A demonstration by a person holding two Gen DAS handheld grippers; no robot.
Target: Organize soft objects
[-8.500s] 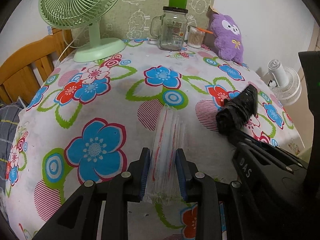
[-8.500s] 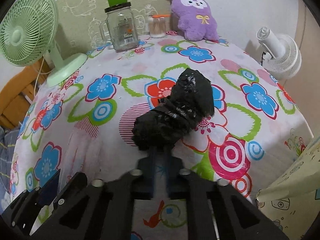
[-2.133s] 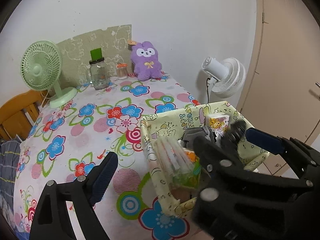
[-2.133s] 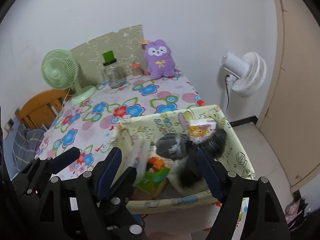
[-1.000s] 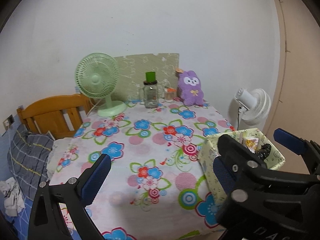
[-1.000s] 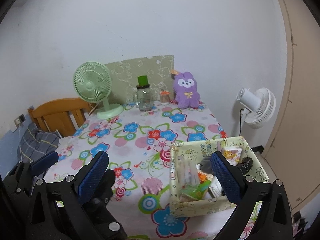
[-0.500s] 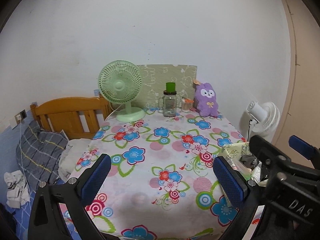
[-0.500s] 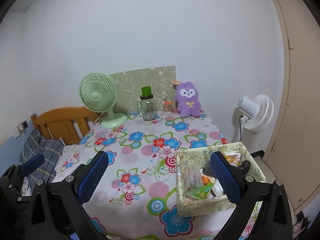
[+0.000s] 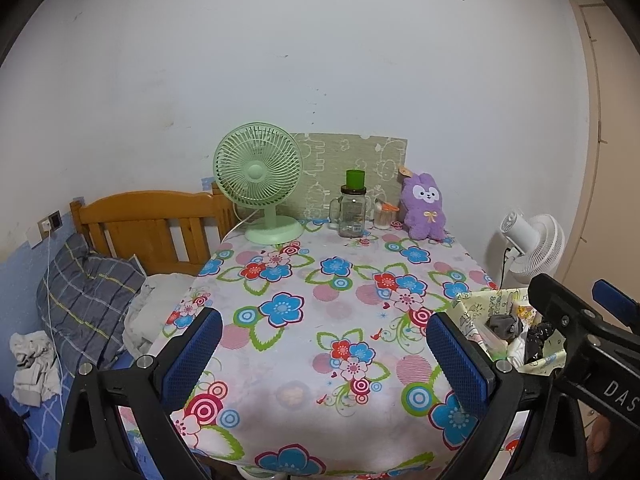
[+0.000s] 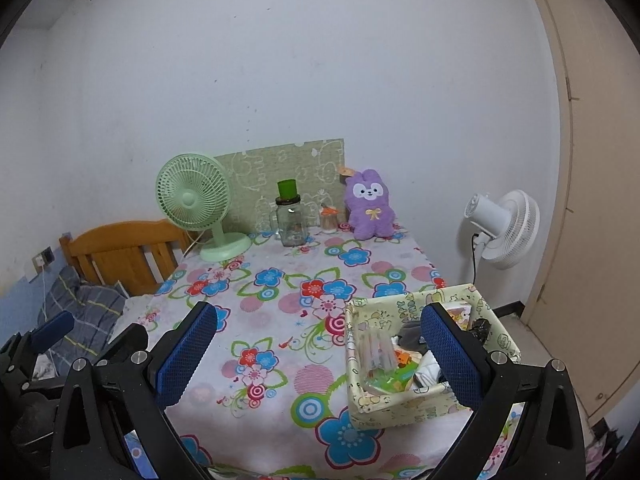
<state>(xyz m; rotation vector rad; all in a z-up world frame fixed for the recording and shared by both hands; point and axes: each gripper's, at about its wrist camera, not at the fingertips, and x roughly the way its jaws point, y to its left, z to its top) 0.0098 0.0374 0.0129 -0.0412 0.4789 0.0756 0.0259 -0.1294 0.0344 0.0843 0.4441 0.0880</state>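
A yellow-green fabric storage box (image 10: pixel 400 404) stands at the table's near right corner, holding a clear packet (image 10: pixel 376 350), a black bundle (image 10: pixel 482 326), grey cloth and other soft items; it also shows in the left wrist view (image 9: pixel 472 322). A purple plush bunny (image 10: pixel 370 210) (image 9: pixel 424 212) sits at the table's far edge. My left gripper (image 9: pixel 326 354) is wide open and empty, back from the table. My right gripper (image 10: pixel 318 354) is wide open and empty, also back from the table.
A green desk fan (image 9: pixel 260 180), a glass jar with a green lid (image 9: pixel 353 212) and a small cup (image 9: pixel 383 218) stand along the far edge of the floral tablecloth (image 9: pixel 304 340). A white floor fan (image 10: pixel 502 228) stands right. A wooden headboard (image 9: pixel 148 228) and bedding lie left.
Both grippers have let go of the packet and the black bundle, which now lie in the box. Both have pulled back and up from the table, jaws wide open.
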